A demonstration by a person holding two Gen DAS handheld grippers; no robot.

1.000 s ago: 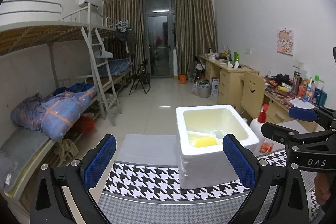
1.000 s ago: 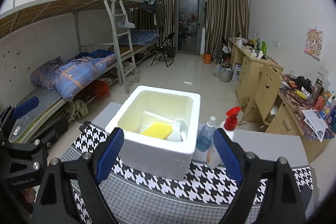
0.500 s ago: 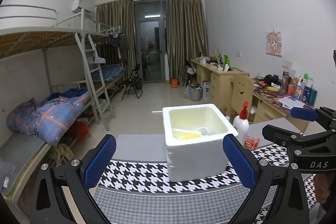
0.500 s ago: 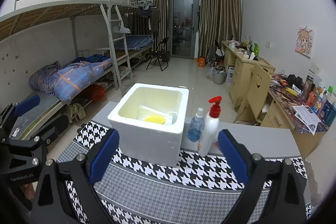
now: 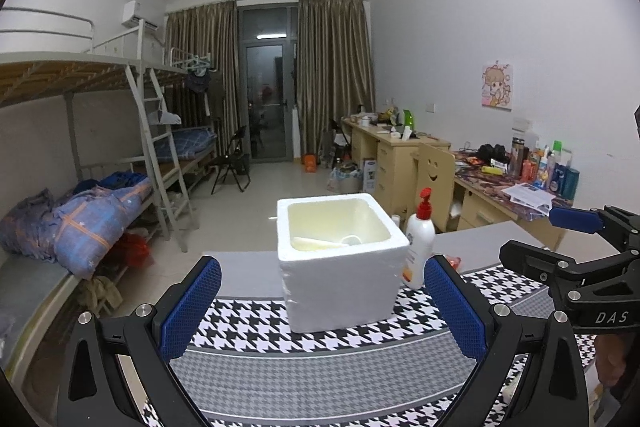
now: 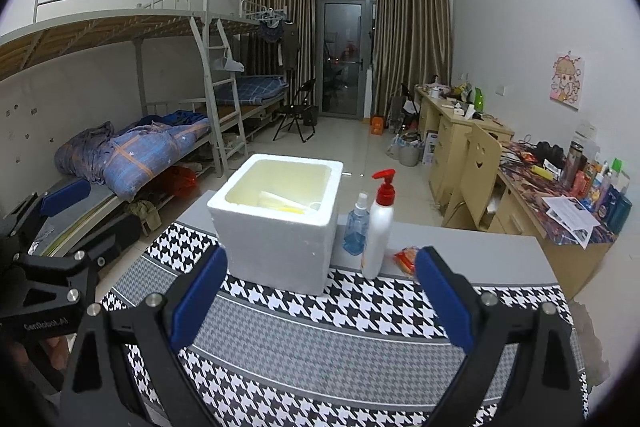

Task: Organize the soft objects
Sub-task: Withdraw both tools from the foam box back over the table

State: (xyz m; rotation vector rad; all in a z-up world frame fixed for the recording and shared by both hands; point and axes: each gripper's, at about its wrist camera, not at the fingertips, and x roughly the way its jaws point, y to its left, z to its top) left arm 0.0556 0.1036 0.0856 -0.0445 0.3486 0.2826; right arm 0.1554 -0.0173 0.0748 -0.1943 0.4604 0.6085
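Observation:
A white foam box [image 5: 340, 263] stands on the houndstooth cloth [image 5: 320, 363]; it also shows in the right wrist view [image 6: 278, 223]. Pale soft items lie low inside it [image 6: 280, 203], mostly hidden by its front wall. My left gripper [image 5: 322, 311] is open and empty, held back from the box's near side. My right gripper [image 6: 320, 301] is open and empty, also back from the box, and it shows at the right of the left wrist view [image 5: 576, 247].
A white pump bottle with a red top [image 6: 378, 227], a blue spray bottle [image 6: 357, 229] and a small orange packet [image 6: 406, 259] stand right of the box. The grey table edge [image 6: 460, 247] lies behind. Bunk beds are left, desks right.
Both grippers have pulled back and lowered from above the box, which now looks smaller and farther. The yellow item inside has dropped out of sight behind the box wall.

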